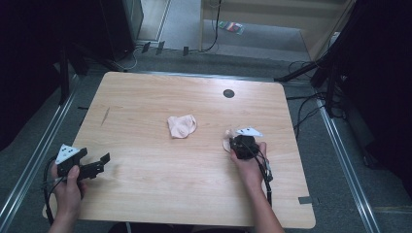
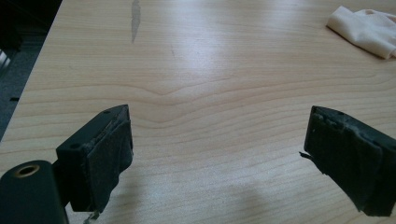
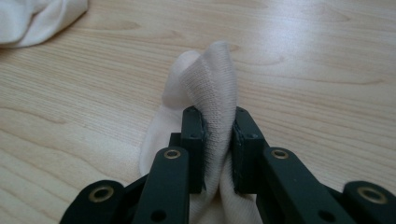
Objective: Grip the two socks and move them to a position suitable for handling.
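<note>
The right gripper (image 3: 218,154) pinches a sock (image 3: 205,93) at the tabletop's (image 1: 145,97) four o'clock, seemingly to lift it, while the left gripper (image 2: 217,154) waits, gaping, at eight o'clock, another sock (image 1: 181,125) lying mid-table.

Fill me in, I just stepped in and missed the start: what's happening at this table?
A person at a light wooden table holds a gripper in each hand. The right gripper is shut on a fold of a pale cream knitted sock, pinching it up off the tabletop. The left gripper is open over bare wood near the table's left edge. A second pale cream sock lies crumpled near the table's middle, untouched.
</note>
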The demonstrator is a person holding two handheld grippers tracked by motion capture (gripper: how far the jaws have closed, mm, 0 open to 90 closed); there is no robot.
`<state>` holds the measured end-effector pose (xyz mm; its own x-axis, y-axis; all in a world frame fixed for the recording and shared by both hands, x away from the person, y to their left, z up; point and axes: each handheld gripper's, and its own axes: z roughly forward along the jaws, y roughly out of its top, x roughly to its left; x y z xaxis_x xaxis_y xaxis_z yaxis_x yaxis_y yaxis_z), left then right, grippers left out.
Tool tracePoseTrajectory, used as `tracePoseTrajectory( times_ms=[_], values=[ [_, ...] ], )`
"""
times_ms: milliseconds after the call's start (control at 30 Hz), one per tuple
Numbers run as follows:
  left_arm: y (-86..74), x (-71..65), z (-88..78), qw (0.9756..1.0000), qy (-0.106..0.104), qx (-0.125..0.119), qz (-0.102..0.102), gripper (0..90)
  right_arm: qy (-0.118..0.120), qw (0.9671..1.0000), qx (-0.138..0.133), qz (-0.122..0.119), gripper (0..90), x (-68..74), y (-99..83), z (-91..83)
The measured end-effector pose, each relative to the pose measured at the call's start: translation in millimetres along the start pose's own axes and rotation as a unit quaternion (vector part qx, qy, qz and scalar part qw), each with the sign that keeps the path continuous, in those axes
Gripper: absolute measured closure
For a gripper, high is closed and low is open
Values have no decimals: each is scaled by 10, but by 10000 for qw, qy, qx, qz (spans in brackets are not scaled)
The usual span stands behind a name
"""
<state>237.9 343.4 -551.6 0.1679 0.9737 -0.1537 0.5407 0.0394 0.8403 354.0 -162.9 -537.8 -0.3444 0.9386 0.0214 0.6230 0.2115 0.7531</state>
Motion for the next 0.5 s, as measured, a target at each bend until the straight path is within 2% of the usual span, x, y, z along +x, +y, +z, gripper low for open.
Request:
tracePoseTrajectory(
  times_ms=[33, 67, 100, 133, 200, 233, 267, 300, 367, 500],
  values=[
    [0, 0, -3, 10000, -5, -8, 2, 83, 10, 9999, -105, 2, 789, -10, 21, -45],
    [0, 0, -2, 10000, -4, -30, 11, 83, 19, 9998, -166, 82, 789, -16, 46, -101],
    [0, -6, 0, 10000, 1, -35, 1, 84, 164, 9991, -272, 282, 789, -25, 104, -218],
    [0, -6, -3, 10000, -3, -28, 27, 83, 180, 9988, -321, 310, 789, -15, 129, -281],
    [-1, -11, -4, 10000, -2, -48, 36, 83, 69, 9987, -445, 241, 789, 24, 167, -403],
    [-1, -11, -4, 10000, -2, -48, 36, 84, 69, 9987, -445, 241, 789, 24, 167, -403],
    [-1, -13, -4, 10000, 9, -47, 43, 83, 186, 9981, -529, 236, 789, 69, 196, -512],
    [0, -17, -3, 10000, 16, -49, 61, 83, 186, 9981, -529, 236, 789, 69, 196, -512],
    [-1, -25, -2, 9999, 36, -50, 102, 83, 308, 9972, -651, 221, 789, 145, 218, -650],
    [-1, -35, -3, 9998, 78, -54, 147, 83, 436, 9959, -728, 317, 789, 226, 223, -767]
  ],
)
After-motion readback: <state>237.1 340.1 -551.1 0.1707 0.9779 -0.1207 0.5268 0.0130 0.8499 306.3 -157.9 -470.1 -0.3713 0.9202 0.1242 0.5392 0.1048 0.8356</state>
